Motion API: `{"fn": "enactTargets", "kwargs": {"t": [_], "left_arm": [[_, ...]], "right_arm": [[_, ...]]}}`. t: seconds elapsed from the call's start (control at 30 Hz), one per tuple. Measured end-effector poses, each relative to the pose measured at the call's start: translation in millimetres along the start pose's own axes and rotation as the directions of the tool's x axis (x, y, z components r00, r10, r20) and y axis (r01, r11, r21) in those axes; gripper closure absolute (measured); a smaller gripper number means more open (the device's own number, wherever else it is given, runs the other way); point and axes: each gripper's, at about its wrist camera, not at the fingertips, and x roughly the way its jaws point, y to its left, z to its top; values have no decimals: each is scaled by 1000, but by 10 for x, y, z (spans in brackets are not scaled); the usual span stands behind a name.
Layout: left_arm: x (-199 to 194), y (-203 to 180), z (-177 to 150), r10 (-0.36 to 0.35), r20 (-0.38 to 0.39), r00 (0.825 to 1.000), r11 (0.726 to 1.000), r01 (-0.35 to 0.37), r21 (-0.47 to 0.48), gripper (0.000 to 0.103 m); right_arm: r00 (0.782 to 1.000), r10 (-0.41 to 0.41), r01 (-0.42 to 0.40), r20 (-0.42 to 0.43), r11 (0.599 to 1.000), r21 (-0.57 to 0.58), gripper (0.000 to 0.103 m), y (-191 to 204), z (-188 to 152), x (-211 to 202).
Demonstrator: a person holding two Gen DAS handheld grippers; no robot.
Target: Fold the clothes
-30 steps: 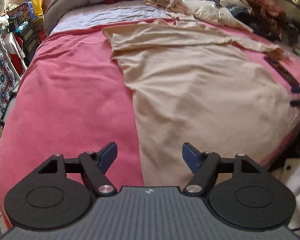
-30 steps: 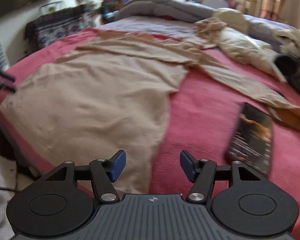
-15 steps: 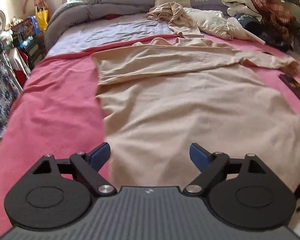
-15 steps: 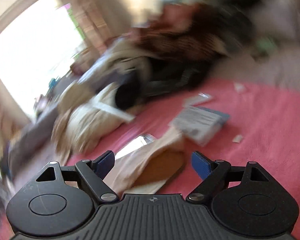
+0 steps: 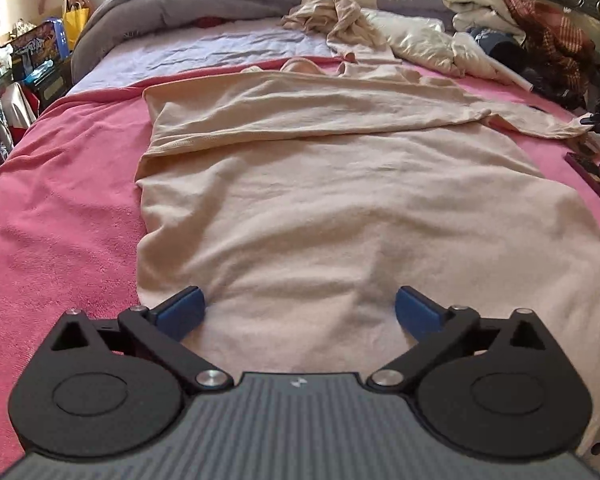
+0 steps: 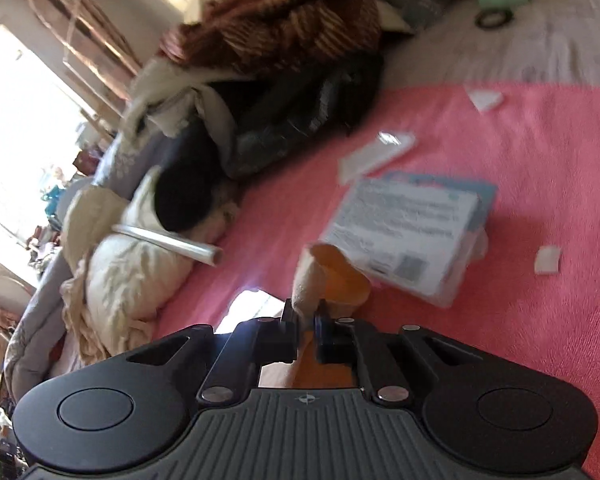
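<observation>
- The bed (image 5: 56,216), under a pink cover, now fills less of the left wrist view than a second ago; the beige garment takes most of the space ahead of the jaws.
- The beige garment (image 5: 340,208) lies spread flat; its near hem now sits between the left jaws, where before it lay off to their right.
- The left gripper (image 5: 300,312) is opening, its jaws wider than a second ago, pads clear of the cloth.
- The right gripper (image 6: 306,326), earlier spread over the cover, now has its jaws pressed together, pinching the sleeve cuff (image 6: 320,280).
- A white packet (image 6: 412,228) lies just beyond the right jaws.
</observation>
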Motion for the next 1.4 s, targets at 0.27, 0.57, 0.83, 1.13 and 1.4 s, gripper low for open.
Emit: {"fn": "enactTargets", "kwargs": {"t": [0.27, 0.57, 0.83, 1.13, 1.4], "left_arm": [[-317, 321, -134, 0, 80, 997, 984, 14, -177, 1], [-736, 887, -558, 118, 117, 986, 930, -68, -362, 1], [-947, 1105, -595, 231, 142, 962, 927, -174, -331, 1], [-452, 968, 474, 172, 269, 948, 980, -137, -145, 1], [647, 586, 1433, 337, 184, 923, 942, -332, -59, 1]], "right_arm": [[938, 341, -343, -57, 896, -282, 94, 1513, -488, -617], [711, 455, -698, -536, 544, -465, 92, 3508, -3071, -565], [750, 278, -660, -600, 363, -658, 26, 3323, -4128, -627], [936, 269, -315, -229, 342, -885, 17, 2661, -3325, -723], [970, 134, -241, -202, 629, -739, 8, 2016, -2841, -157]]}}
